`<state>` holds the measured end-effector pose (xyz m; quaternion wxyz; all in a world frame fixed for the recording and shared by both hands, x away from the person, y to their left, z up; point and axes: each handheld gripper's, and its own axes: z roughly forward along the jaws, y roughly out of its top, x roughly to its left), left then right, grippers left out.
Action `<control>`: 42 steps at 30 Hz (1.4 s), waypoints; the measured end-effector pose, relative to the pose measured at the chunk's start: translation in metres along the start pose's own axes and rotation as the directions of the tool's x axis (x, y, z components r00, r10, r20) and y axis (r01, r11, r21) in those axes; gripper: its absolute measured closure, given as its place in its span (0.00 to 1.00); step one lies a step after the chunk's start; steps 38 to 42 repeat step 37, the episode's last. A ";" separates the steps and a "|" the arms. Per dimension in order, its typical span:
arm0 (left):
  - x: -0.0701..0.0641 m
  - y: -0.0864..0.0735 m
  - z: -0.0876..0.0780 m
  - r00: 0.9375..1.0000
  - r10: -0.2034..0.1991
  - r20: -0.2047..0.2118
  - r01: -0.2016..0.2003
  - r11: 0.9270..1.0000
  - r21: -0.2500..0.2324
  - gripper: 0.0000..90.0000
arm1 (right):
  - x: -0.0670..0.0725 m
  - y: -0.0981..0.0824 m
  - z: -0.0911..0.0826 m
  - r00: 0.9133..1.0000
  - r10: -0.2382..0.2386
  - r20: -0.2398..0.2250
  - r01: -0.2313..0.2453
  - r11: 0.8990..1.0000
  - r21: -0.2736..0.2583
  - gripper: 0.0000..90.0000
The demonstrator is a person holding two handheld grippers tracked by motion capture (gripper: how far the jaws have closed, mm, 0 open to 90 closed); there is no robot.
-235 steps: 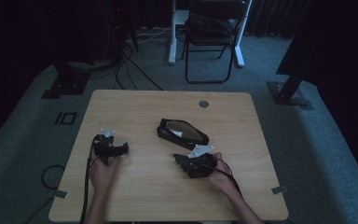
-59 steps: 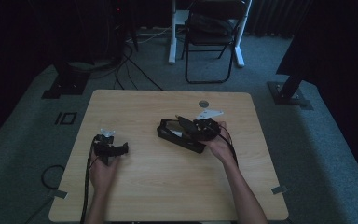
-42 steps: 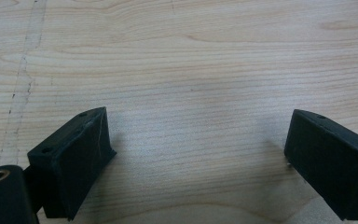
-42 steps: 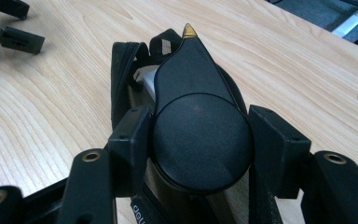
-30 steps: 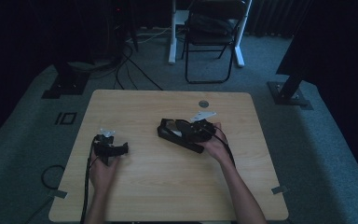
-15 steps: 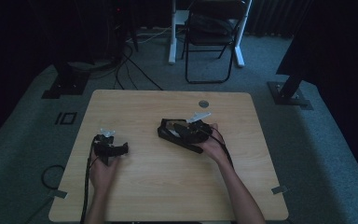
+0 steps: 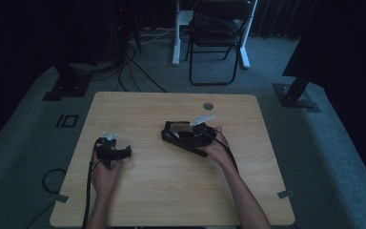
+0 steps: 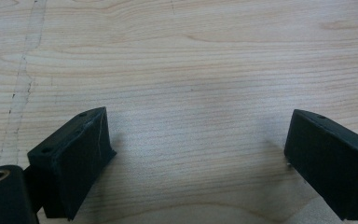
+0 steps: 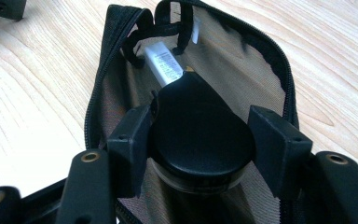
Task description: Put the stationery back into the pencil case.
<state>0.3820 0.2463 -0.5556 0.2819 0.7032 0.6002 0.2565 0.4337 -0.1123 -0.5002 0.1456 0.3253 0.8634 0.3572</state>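
An open black zip pouch (image 7: 174, 135) with a brownish mesh lining (image 9: 256, 74) lies at the middle of the wooden table (image 7: 171, 181). My right gripper (image 7: 196, 133) is over the pouch's right part. In the right gripper view its jaws (image 9: 200, 137) press both sides of a black rounded object with a clear rim (image 9: 200, 126), held inside the pouch mouth. A slim white labelled item (image 9: 162, 62) lies deeper in the pouch. My left gripper (image 7: 116, 152) rests on the table at the left, open (image 8: 196, 154), with bare wood between its pads.
A round grommet (image 7: 208, 106) sits near the table's far edge. A folding chair (image 7: 217, 38) and cables (image 7: 138, 67) are on the carpet beyond the table. Tape tabs mark the front corners (image 7: 285, 194).
My right gripper came from the front of the table to above the pouch, then sank a little to the left into its mouth with the black object. The left gripper stayed put.
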 end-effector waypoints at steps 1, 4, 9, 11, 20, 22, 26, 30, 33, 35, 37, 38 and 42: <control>0.000 0.000 0.000 1.000 0.000 0.000 0.000 1.000 0.000 0.08 | 0.000 0.000 0.000 1.000 -0.001 -0.001 0.001 1.000 -0.001 0.44; 0.000 0.000 0.000 1.000 0.000 0.000 0.000 1.000 0.000 0.08 | 0.000 0.000 -0.001 1.000 0.000 0.001 0.000 1.000 -0.004 0.41; 0.000 0.000 0.000 1.000 0.000 0.000 0.000 1.000 0.000 0.08 | 0.002 0.000 -0.002 1.000 0.002 -0.001 -0.002 1.000 -0.014 0.37; 0.000 0.000 0.000 1.000 -0.002 0.000 0.002 1.000 -0.001 0.08 | 0.003 0.001 -0.006 1.000 0.013 -0.016 -0.014 0.999 -0.038 0.37; 0.000 0.000 0.000 1.000 -0.004 0.000 0.004 1.000 -0.003 0.08 | 0.009 0.002 -0.038 1.000 -0.006 -0.011 0.005 0.989 -0.147 0.46; 0.000 0.000 0.000 1.000 -0.004 0.000 0.004 1.000 -0.003 0.08 | 0.010 0.001 -0.045 1.000 -0.012 0.002 0.012 0.987 -0.159 0.48; 0.000 0.000 0.000 1.000 0.000 0.000 0.000 1.000 0.000 0.08 | 0.009 -0.004 -0.059 1.000 -0.010 0.018 0.013 0.984 -0.179 0.48; 0.000 0.000 0.000 1.000 0.000 0.000 0.000 1.000 0.000 0.08 | 0.006 -0.012 -0.069 0.999 -0.007 0.039 0.014 0.983 -0.184 0.48; 0.000 0.000 0.000 1.000 0.000 0.000 0.000 1.000 0.000 0.08 | 0.002 -0.021 -0.073 0.998 0.010 0.054 0.000 0.984 -0.179 0.48; 0.000 0.000 0.000 1.000 0.000 0.001 0.000 1.000 0.000 0.08 | -0.002 -0.029 -0.073 0.998 0.025 0.065 -0.014 0.986 -0.168 0.48; 0.000 0.000 0.000 1.000 0.000 0.000 0.000 1.000 0.001 0.08 | -0.008 -0.037 -0.072 0.996 0.048 0.075 -0.035 0.986 -0.161 0.47; 0.000 0.000 0.000 1.000 0.000 0.000 0.000 1.000 0.001 0.08 | -0.008 -0.037 -0.072 0.996 0.048 0.075 -0.035 0.986 -0.161 0.47; 0.000 0.000 0.000 1.000 0.000 0.000 0.000 1.000 0.001 0.08 | -0.008 -0.037 -0.072 0.996 0.048 0.075 -0.035 0.986 -0.161 0.47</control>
